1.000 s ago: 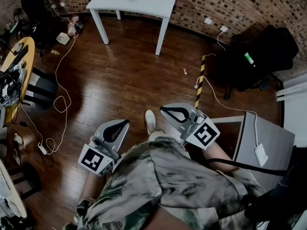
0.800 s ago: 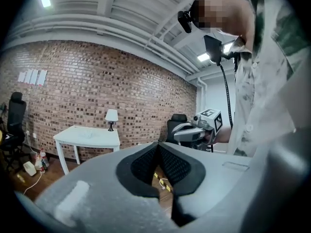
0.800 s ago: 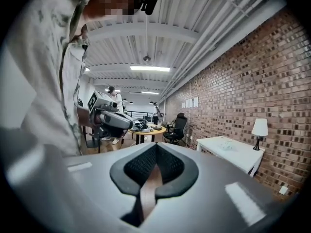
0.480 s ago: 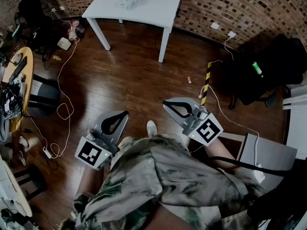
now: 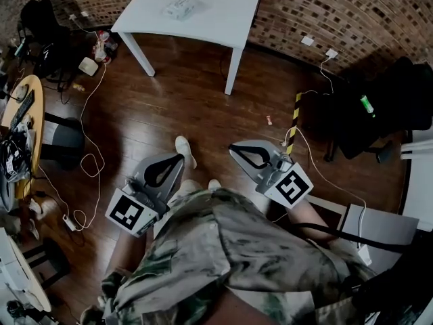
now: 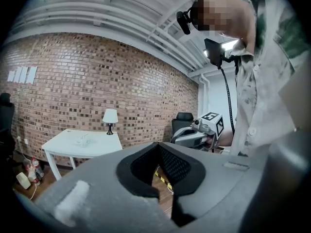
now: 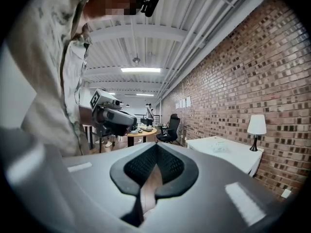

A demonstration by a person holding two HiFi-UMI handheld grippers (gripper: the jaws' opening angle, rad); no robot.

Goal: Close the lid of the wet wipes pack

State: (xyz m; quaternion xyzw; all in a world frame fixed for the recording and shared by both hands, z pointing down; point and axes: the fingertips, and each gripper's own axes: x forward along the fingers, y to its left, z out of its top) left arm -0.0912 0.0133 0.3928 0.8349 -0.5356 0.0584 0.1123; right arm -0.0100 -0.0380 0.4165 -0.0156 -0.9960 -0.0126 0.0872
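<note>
On the far table (image 5: pixel 220 15) lies the pack (image 5: pixel 181 7). Your left tongs (image 5: pixel 174 161) and right tongs (image 5: pixel 233 149), pressed together and empty, ride low, likely for the walk over.

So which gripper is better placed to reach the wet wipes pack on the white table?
Left, marginally. In the head view the left gripper is more nearly in line with the wet wipes pack on the white table; the right gripper sits further aside. Both are shut, empty and far off.
</note>
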